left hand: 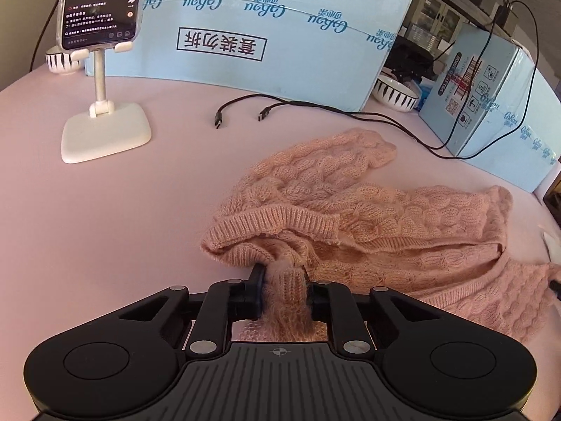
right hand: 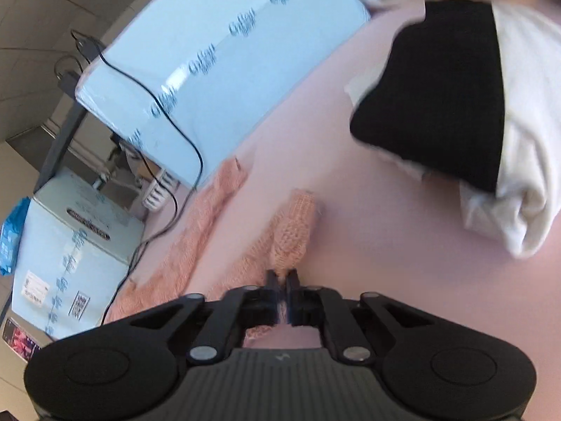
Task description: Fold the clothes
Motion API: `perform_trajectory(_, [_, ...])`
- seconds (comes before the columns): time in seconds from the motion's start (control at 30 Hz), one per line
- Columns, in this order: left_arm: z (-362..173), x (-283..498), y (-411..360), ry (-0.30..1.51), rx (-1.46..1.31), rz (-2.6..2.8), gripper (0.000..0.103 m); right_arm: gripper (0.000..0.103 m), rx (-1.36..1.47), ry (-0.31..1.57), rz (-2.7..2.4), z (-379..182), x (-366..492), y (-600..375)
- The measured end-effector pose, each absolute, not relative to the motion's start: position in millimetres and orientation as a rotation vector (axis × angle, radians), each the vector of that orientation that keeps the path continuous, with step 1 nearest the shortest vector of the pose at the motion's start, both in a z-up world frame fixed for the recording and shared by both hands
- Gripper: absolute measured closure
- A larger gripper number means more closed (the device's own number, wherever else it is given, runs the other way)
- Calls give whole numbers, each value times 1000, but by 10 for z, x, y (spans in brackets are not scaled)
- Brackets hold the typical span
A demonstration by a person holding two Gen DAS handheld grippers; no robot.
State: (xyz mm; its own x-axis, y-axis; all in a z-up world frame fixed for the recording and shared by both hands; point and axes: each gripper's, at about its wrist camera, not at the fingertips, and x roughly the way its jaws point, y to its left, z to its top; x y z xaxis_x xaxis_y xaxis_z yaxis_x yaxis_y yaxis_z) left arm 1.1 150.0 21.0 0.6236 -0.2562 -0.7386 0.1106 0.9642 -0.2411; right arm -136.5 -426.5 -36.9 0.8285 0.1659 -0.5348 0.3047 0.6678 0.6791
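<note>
A pink cable-knit sweater (left hand: 403, 224) lies crumpled on the pink table (left hand: 105, 217). My left gripper (left hand: 283, 280) is shut on a ribbed edge of the sweater, bunched between the fingers. In the right wrist view my right gripper (right hand: 282, 280) is shut on a thin part of the same pink sweater (right hand: 291, 231), a sleeve stretching away ahead of the fingers. More of the sweater trails to the left (right hand: 196, 224).
A phone on a white stand (left hand: 101, 129) stands at the far left. Blue cardboard boxes (left hand: 266, 35) line the back, with black cables (left hand: 315, 105) and striped bowls (left hand: 394, 93) near them. Folded black and white clothes (right hand: 455, 105) lie at the right.
</note>
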Motion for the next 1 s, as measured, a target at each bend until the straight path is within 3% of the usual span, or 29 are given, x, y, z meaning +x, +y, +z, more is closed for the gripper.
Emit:
perform_trajectory(0.17, [242, 115, 1742, 930, -174, -184, 87, 98, 837, 657, -51, -262, -1848, -4174])
perform_trajectory(0.3, [258, 126, 1815, 957, -186, -213, 80, 93, 792, 675, -67, -245, -2119, -4123])
perform_trajectory(0.37, [295, 106, 1828, 958, -182, -231, 57, 77, 723, 648, -137, -122, -2172, -4114])
perform_trajectory(0.43, [387, 50, 1897, 924, -208, -228, 46, 26, 677, 550, -228, 33, -2270, -4108])
perform_trajectory(0.5, [523, -32, 2015, 857, -263, -214, 44, 21, 587, 308, -225, 271, -2289, -4130])
perform_trajectory(0.6, [722, -223, 2123, 752, -347, -278, 39, 19, 545, 315, -77, 501, -1840, -4241])
perform_trajectory(0.67, [711, -242, 2020, 779, -345, -339, 34, 20, 622, 396, -16, 495, -1427, -4319])
perform_trajectory(0.83, [502, -204, 1726, 860, -307, -401, 33, 27, 741, 596, -39, 299, -304, -4359])
perform_trajectory(0.9, [405, -167, 1680, 882, -317, -404, 33, 35, 683, 654, -32, 201, 3, -4231])
perform_trajectory(0.97, [343, -132, 1673, 897, -329, -403, 33, 98, 649, 672, -37, 158, 88, -4177])
perform_trajectory(1.0, [309, -106, 1671, 906, -337, -398, 33, 101, 638, 673, -46, 157, 89, -4179])
